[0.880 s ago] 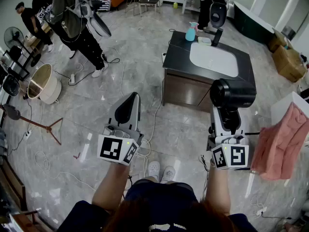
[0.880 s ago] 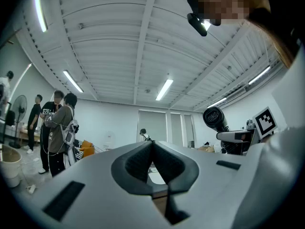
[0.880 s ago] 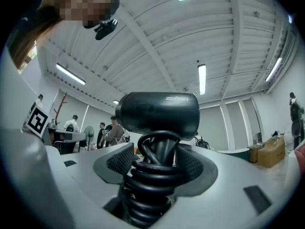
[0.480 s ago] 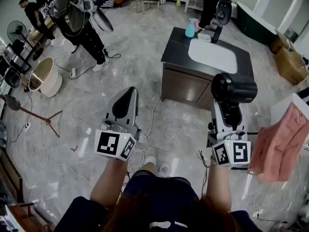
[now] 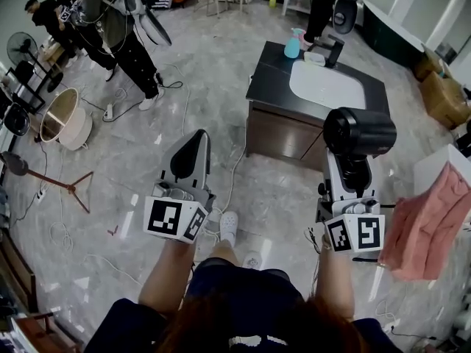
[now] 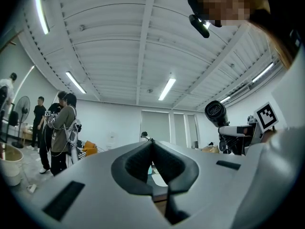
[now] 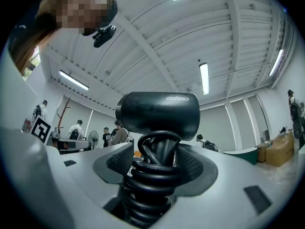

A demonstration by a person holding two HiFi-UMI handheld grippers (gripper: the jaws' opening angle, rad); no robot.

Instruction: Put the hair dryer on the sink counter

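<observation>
A black hair dryer [image 5: 358, 132] stands upright in my right gripper [image 5: 352, 175], which is shut on its handle, where the black cord is wound in coils [image 7: 153, 175]. In the right gripper view the dryer's barrel [image 7: 158, 112] sits above the jaws. The dark sink counter [image 5: 271, 70] with its white basin [image 5: 327, 87] lies ahead on the floor level below, a little left of the dryer. My left gripper [image 5: 193, 157] is held at the left, shut and holding nothing [image 6: 152, 149].
On the counter stand a blue spray bottle [image 5: 292, 48] and a black faucet [image 5: 335, 51]. A pink towel [image 5: 427, 223] hangs at the right. People [image 5: 118, 28] stand at the back left near a fan [image 5: 20, 50] and a round basket [image 5: 62, 120]. Cables trail over the marble floor.
I have stepped forward a little: the counter sits slightly closer and both grippers keep their pose, the dryer still held upright.
</observation>
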